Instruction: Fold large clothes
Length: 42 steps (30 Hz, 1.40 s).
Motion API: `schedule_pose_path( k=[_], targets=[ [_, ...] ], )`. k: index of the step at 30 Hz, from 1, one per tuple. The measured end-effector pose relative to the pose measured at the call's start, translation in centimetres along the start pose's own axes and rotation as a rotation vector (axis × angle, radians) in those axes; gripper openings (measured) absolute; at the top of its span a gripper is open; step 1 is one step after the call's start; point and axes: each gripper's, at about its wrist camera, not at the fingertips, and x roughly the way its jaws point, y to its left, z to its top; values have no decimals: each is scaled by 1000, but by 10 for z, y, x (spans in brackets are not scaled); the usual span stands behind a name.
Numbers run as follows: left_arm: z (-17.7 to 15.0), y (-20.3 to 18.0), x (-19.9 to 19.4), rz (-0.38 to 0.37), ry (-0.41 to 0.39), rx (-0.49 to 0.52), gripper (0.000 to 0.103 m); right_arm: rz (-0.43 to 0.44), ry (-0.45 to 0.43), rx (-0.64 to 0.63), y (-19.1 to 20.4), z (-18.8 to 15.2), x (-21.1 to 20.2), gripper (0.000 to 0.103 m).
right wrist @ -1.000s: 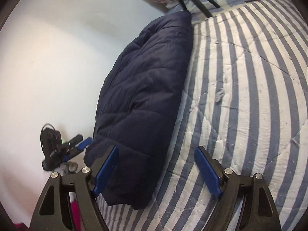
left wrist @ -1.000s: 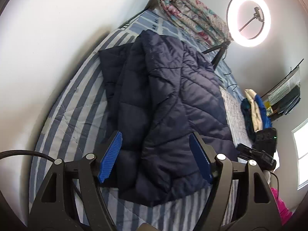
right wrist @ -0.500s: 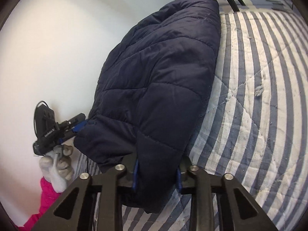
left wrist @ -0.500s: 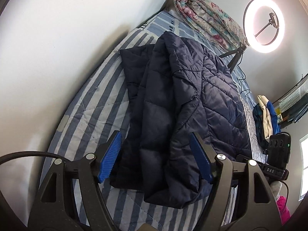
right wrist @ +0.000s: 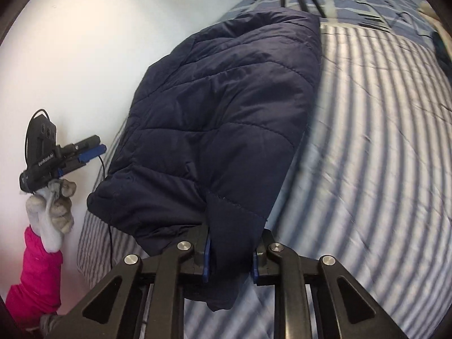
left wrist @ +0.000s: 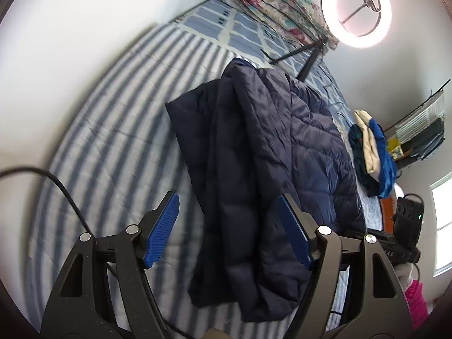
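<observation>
Nearest you, your right gripper (right wrist: 230,257) was clamped on the near hem corner of the navy quilted jacket (right wrist: 223,118), a thick fold of fabric bunched between its blue pads (right wrist: 207,257) with a flap hanging below them. Your left gripper (left wrist: 228,231) had its fingers spread wide and held nothing, hovering above the jacket's other near corner. The jacket lay lengthwise on the striped bedspread (left wrist: 113,130), already doubled over itself, reaching away toward the ring light (left wrist: 356,9) and the floral rolled quilt (left wrist: 278,8) at the far end. It looked puffy, soft and light, with a slick shell, so a shallow pinch would probably have slipped; a deep bite across a stitched seam or the hem band seemed the safest hold. Being limp, it would likely have sagged between your grips, so taking the opposite corner with the left looked sensible. A pile of clothes (left wrist: 370,152) sat beyond, on the right.
</observation>
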Motion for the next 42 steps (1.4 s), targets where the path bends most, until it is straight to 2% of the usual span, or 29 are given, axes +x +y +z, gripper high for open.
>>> schedule_pose_path(
  k=[5, 8, 10, 13, 15, 17, 20, 21, 24, 25, 27, 29, 30, 33, 35, 38, 42],
  targets=[
    [-14, -3, 9, -77, 33, -47, 74, -58, 28, -5, -3, -19, -19, 19],
    [-17, -3, 19, -109, 49, -79, 74, -127, 44, -84, 8, -31, -21, 20],
    [-16, 1, 27, -139, 53, -110, 75, -153, 16, -110, 15, -31, -31, 34],
    [-13, 10, 33, -187, 38, -158, 76, -191, -114, -111, 21, -26, -54, 41],
    [-11, 17, 37, -209, 24, -186, 79, -204, -193, -118, 26, -16, -61, 42],
    [-9, 26, 44, -237, 20, -222, 80, -225, -220, -136, 28, -12, -64, 42],
    [-8, 39, 51, -288, 7, -278, 80, -333, -233, -204, 39, 5, -40, 42],
    [-9, 43, 53, -307, 0, -294, 80, -335, -230, -202, 43, 12, -29, 41],
    [-8, 53, 60, -364, -11, -324, 80, -268, -206, -168, 45, 21, -1, 40],
    [-7, 54, 61, -378, -15, -325, 81, -274, -197, -184, 38, 21, 2, 42],
    [-4, 52, 63, -396, -15, -319, 84, -283, -176, -242, 52, 25, 17, 42],
    [2, 48, 65, -399, -2, -303, 85, -270, -160, -285, 60, 27, 18, 41],
    [3, 46, 64, -406, 0, -298, 85, -274, -161, -327, 70, 31, 13, 35],
    [9, 44, 62, -428, 3, -296, 85, -295, -202, -376, 83, 36, -3, 34],
    [13, 41, 61, -401, 14, -273, 85, -294, -222, -366, 83, 40, -13, 34],
    [16, 39, 63, -367, 24, -244, 85, -246, -236, -307, 74, 45, -21, 34],
    [18, 41, 72, -402, 38, -280, 85, -185, -201, -274, 83, 54, 4, 32]
  ],
)
